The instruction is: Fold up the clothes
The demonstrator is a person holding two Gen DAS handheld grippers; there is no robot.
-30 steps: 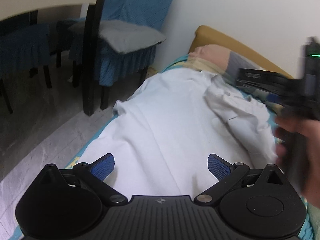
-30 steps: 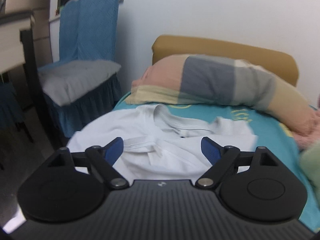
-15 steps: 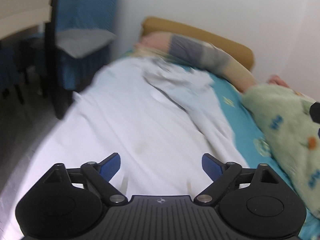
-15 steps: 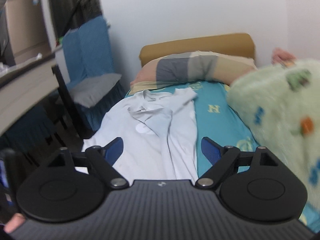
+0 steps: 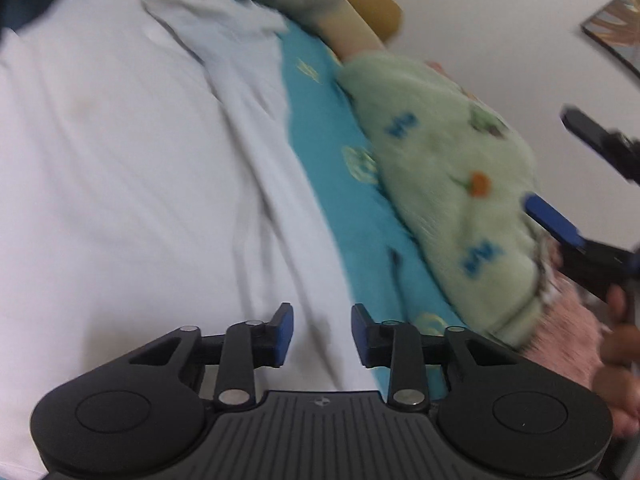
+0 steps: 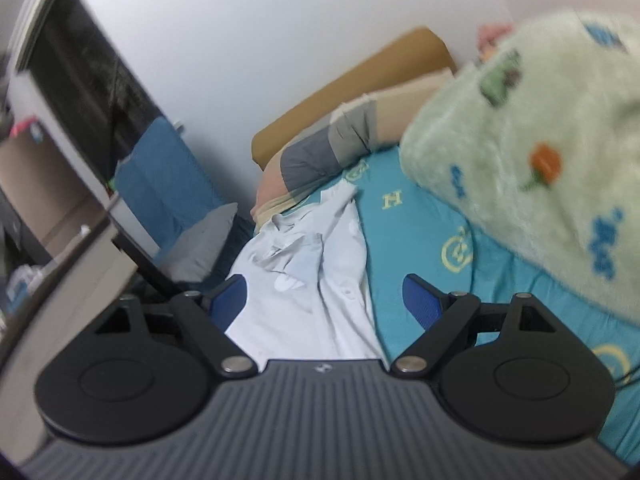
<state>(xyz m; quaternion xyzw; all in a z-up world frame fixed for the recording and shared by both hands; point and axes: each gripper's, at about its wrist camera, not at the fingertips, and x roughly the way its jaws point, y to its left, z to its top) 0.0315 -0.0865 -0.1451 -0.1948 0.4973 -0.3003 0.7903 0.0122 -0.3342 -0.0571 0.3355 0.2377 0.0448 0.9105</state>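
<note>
On the far left of your right wrist view stands a pale desk [image 6: 52, 280] with clutter too blurred to name, and behind it a dark window [image 6: 80, 92]. Next comes a chair under a blue cover [image 6: 160, 184] with a grey cushion [image 6: 200, 248] on its seat, just beside the bed.

The white shirt [image 5: 132, 152] is spread flat along the left half of the bed, its collar end up by the striped pillow [image 6: 320, 152] and the tan headboard [image 6: 360, 92]. A fold of the shirt's cloth runs down its right side, where it meets the bare teal bedsheet [image 6: 420, 232] with yellow prints.

Your left gripper [image 5: 322, 330] hangs low over the near end of the shirt, close to its right edge. Its jaws are closing, now fairly narrow, with white cloth seen in the gap; the blue pads [image 5: 285, 330] do not yet press on the fabric as far as the view shows.

Your right gripper [image 6: 326, 300] is higher, over the shirt's right edge and the sheet, its jaws spread wide with nothing between them. In the left wrist view you see it at the right border, with your hand [image 5: 616, 348] on its grip.

To the right lies a bunched green fleece blanket [image 5: 448, 176] with blue and orange prints, on the sheet and apart from the shirt. A pink fuzzy cloth [image 5: 568, 332] shows under the blanket's near end.
</note>
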